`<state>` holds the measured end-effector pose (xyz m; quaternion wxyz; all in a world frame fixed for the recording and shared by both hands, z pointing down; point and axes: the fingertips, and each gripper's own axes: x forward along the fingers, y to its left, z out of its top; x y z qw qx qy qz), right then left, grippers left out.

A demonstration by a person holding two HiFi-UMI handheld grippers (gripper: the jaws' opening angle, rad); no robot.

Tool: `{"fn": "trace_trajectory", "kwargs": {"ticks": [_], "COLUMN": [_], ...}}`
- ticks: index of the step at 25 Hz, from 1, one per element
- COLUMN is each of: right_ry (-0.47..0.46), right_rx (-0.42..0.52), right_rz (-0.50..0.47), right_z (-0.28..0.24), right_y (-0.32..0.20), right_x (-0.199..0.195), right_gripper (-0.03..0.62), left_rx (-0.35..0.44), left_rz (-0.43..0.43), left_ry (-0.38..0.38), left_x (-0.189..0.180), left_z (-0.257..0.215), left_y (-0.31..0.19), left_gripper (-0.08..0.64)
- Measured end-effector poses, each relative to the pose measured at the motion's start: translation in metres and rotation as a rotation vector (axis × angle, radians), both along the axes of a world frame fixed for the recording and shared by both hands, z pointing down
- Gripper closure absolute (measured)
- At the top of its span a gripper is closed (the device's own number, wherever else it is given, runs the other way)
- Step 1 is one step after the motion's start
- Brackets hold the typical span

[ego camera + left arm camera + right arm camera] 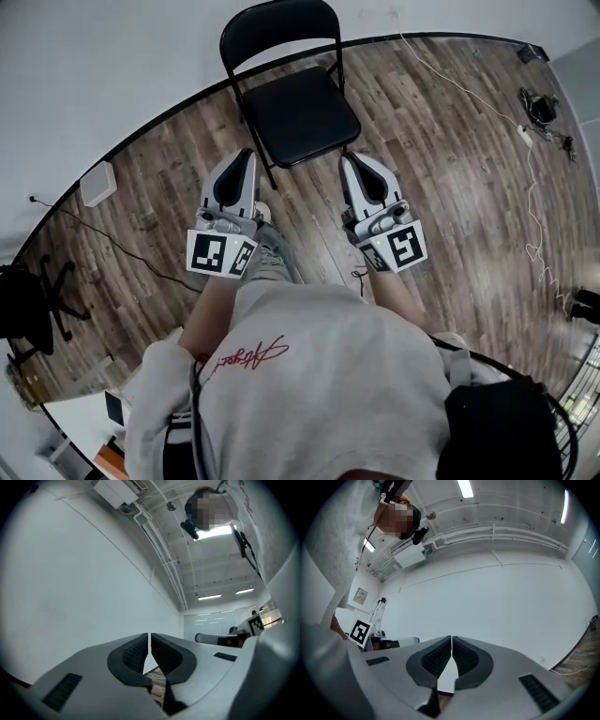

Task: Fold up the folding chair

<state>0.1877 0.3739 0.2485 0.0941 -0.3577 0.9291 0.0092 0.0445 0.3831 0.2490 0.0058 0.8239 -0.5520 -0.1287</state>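
Observation:
A black folding chair stands unfolded on the wood floor in the head view, its backrest toward the white wall. My left gripper hangs just left of the seat's front corner, jaws shut with nothing between them. At the seat's right front corner my right gripper is shut and empty too. Neither touches the chair. In the left gripper view the left gripper points a little upward at a bare white wall and the ceiling. The right gripper likewise faces the wall in its own view. The chair does not show in either gripper view.
A white cable runs across the floor at the right to a power strip. A black cable lies at the left, near a black office chair base. A white box sits by the wall.

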Motion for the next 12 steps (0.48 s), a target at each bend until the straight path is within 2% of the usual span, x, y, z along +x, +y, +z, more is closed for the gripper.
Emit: {"fn": "trace_trajectory", "kwargs": {"ticks": [3, 7, 8, 10, 12], "right_ry": [-0.008, -0.07, -0.105, -0.178, -0.246], "right_rx": [-0.056, -0.137, -0.18, -0.281, -0.375], "right_rz": [0.021, 0.072, 0.1, 0.166, 0.226], "right_z": [0.015, 0.034, 0.043, 0.069, 0.099], "right_y": [-0.044, -0.108, -0.128, -0.164, -0.19], "right_x": [-0.02, -0.042, -0.043, -0.039, -0.028], "right_gripper": [0.575, 0.574, 0.557, 0.406, 0.392], "left_rx": [-0.006, -0.078, -0.102, -0.161, -0.235], "left_rz": [0.071, 0.109, 0.117, 0.126, 0.125], "left_ry": [-0.025, -0.052, -0.057, -0.062, -0.064], "left_x": [-0.012, -0.041, -0.049, -0.067, -0.085], "left_z": [0.006, 0.027, 0.036, 0.058, 0.083], "left_y": [-0.052, -0.127, -0.148, -0.186, -0.222], "left_gripper": [0.541, 0.537, 0.504, 0.391, 0.356]}}
